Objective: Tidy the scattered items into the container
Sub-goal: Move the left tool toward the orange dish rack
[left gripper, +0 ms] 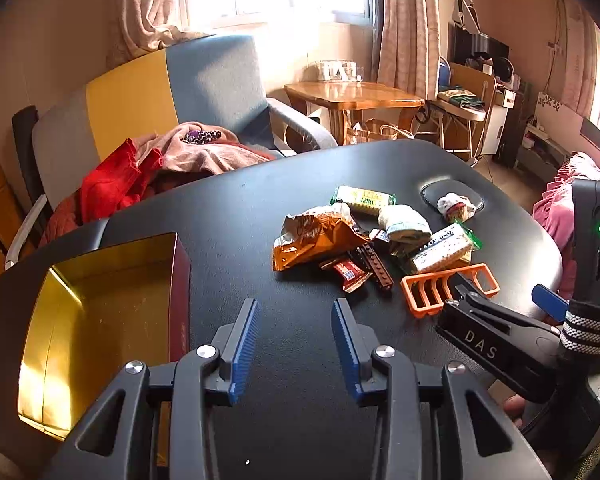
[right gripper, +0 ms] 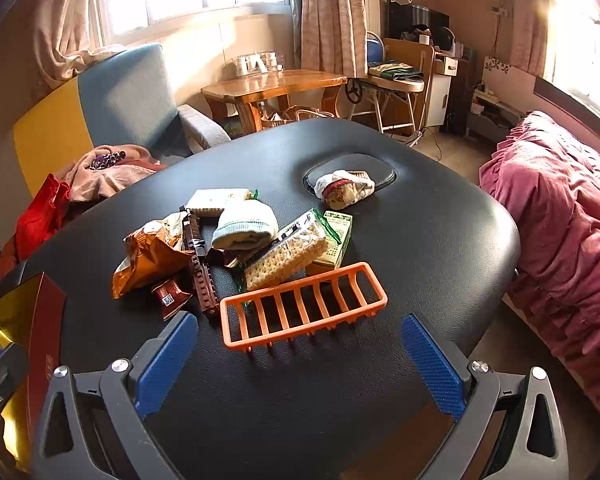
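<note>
Both tongs hover above the black padded surface [right gripper: 440, 240] with nothing between their blue pads. The right tongs [right gripper: 300, 360] are spread wide, and the orange slotted rack [right gripper: 304, 308] lies flat just ahead of them, not touched. The left tongs [left gripper: 296, 344] stand apart too, though more narrowly, over bare surface beside the container [left gripper: 100, 280], a red box with a gold lining (its inside shows only the lining) that sits at the left edge.

The scattered items lie in a loose heap near the middle, well apart from the box. An orange crumpled snack bag [right gripper: 152, 256] is at the left of the heap, touching a small red-brown wrapper [right gripper: 170, 296] and a long brown toy brick strip [right gripper: 200, 264]. A cracker packet [right gripper: 288, 256] leans on a green carton [right gripper: 334, 240], a rolled pale sock [right gripper: 246, 226] rests behind them, and a second cracker packet [right gripper: 220, 200] lies farther back. Another bundled sock [right gripper: 344, 188] sits alone on the oval inset pad [right gripper: 384, 170].
</note>
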Demonstrator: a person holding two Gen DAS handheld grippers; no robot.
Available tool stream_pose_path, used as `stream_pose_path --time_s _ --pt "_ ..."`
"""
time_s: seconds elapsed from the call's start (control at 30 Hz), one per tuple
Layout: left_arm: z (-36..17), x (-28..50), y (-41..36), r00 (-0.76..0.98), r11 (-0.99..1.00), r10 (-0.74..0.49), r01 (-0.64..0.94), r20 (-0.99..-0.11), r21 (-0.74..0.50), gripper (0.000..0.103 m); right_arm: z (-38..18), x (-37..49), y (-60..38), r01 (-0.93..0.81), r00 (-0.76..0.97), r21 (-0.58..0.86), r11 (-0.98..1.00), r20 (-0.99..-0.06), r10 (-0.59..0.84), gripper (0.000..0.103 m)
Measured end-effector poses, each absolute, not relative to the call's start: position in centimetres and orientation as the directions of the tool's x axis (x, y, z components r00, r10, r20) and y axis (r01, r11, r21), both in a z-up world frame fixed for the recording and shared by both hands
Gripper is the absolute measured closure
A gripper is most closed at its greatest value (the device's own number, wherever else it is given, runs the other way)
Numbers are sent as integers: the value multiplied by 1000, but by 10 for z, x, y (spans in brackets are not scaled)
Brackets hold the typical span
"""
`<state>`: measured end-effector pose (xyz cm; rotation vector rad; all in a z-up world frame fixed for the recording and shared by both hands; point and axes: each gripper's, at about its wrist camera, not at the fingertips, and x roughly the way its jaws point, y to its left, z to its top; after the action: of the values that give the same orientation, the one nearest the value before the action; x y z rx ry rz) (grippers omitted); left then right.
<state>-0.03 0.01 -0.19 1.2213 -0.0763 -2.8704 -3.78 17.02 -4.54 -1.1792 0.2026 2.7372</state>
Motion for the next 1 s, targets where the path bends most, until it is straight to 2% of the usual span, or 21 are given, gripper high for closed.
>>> stream_pose_path --time_s 0.17,0.5,0.63,0.83,1.0 --pt "-9 -2 1 -675 -999 -28 -1 -737 39 65 -44 -35 169 -187 -697 57 -981 -711 92 0" --pt "-25 -4 1 -642 -1000 1 -22 -767 17 65 -57 -34 173 -147 -674 46 -988 -736 66 0" --pt "-34 -4 2 -627 -999 25 -52 -778 10 65 -69 -34 185 -108 -657 88 -990 -753 4 0" --pt "-70 -4 5 -558 -993 69 -122 -827 -1 65 -88 -33 206 11 -619 214 -977 -765 -174 0" --pt "-97 0 7 -515 -987 80 -159 -854 4 65 -91 -43 217 99 -600 253 -962 -756 -260 0"
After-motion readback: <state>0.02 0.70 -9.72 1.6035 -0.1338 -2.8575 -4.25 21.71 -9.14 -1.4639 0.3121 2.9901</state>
